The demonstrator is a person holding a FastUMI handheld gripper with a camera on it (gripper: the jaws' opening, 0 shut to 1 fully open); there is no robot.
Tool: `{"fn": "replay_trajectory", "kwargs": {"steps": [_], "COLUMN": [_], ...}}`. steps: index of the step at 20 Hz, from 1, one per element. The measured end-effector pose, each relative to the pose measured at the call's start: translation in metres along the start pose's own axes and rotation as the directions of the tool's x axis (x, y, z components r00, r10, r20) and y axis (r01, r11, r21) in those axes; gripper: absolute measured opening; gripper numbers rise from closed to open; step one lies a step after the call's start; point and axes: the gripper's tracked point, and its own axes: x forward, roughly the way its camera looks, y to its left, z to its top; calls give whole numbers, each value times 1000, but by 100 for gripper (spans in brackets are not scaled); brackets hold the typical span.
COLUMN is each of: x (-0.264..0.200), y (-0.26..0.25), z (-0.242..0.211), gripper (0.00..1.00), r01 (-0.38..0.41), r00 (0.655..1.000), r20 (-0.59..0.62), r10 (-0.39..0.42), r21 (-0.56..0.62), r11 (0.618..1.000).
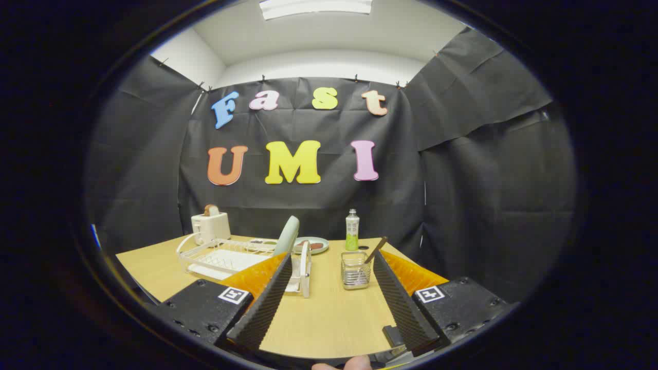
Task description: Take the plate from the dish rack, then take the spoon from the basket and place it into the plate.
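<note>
Plate (287, 235): round, pale green, being held upright in the white wire dish rack (226, 254).
Gripper (331, 259): being held wide open, nothing being gripped.

The hand-held gripper (331, 259) is held level, its fingers (267, 303) spread wide, gripping nothing.

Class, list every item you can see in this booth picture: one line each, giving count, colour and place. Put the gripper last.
table: one, light wood, under everything.
dish rack: one, white wire, ahead of the left finger.
plate: one, pale green, upright in the dish rack.
toaster: one, cream, behind the dish rack.
second plate: one, pale, flat, behind the rack, holding dark food.
bottle: one, white and green, near the back wall.
basket: one, clear with wire, between the fingers, ahead.
spoon: one, brown handle, leaning in the basket.
gripper: one, fingers apart, holding nothing.
</note>
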Motion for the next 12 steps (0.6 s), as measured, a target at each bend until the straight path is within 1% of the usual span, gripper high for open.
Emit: {"fn": "replay_trajectory", "kwargs": {"steps": [4, 12], "x": [-9, -11], "y": [-2, 2], "z": [4, 6], "gripper": [100, 100], "r01": [19, 15], "r00": [1000, 999], "r20": [24, 41], "r10": [-19, -14], "r21": [-23, -22], "r11": [1000, 1000]}}
